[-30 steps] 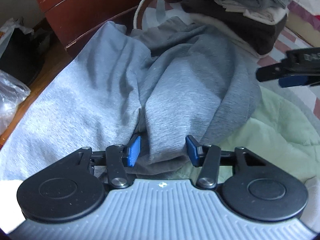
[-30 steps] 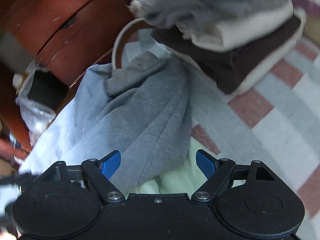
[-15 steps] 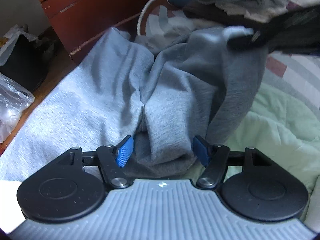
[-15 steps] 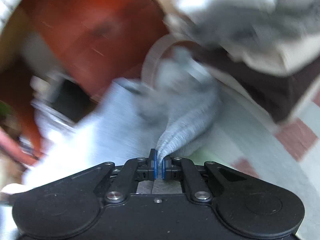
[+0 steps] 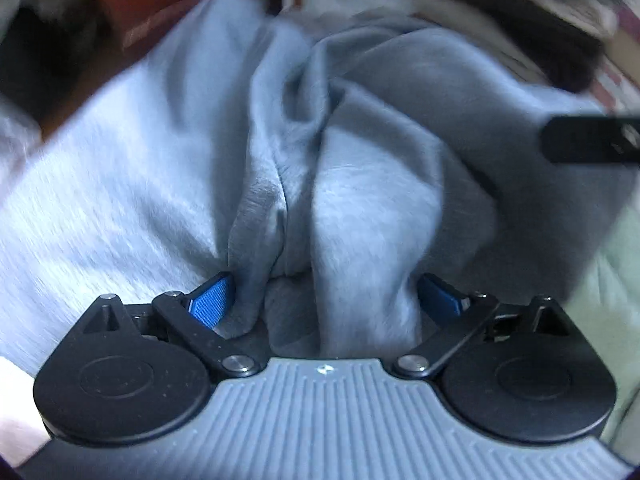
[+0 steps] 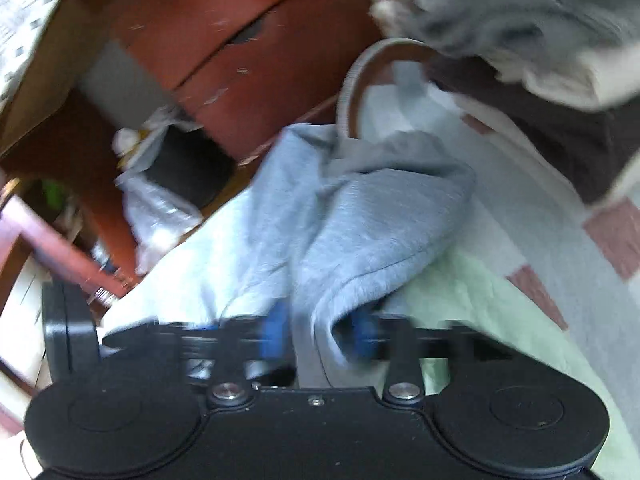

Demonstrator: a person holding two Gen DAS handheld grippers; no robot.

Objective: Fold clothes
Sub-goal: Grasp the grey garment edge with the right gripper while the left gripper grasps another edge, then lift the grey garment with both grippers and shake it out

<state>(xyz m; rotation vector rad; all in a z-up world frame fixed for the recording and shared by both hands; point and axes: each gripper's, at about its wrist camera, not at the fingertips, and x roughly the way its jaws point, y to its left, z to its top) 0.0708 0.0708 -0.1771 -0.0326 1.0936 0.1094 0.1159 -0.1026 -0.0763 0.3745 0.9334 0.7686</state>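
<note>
Left wrist: my left hand-held gripper (image 5: 322, 296) is spreading wide, a fold of the grey garment (image 5: 360, 208) loose between its pads.
Right wrist: my right hand-held gripper (image 6: 320, 334) is opening too, the garment's hem between blurred pads.
Garment: crumpled on the bed (image 6: 560, 216).

It was a bedroom in a home. A bed spread with a pink-and-white checked sheet (image 6: 560, 248) carried a stack of folded clothes (image 6: 532, 40), beside a scuffed red-brown wooden chest of drawers (image 6: 248, 52) and crumpled plastic bags (image 6: 156, 208).
</note>
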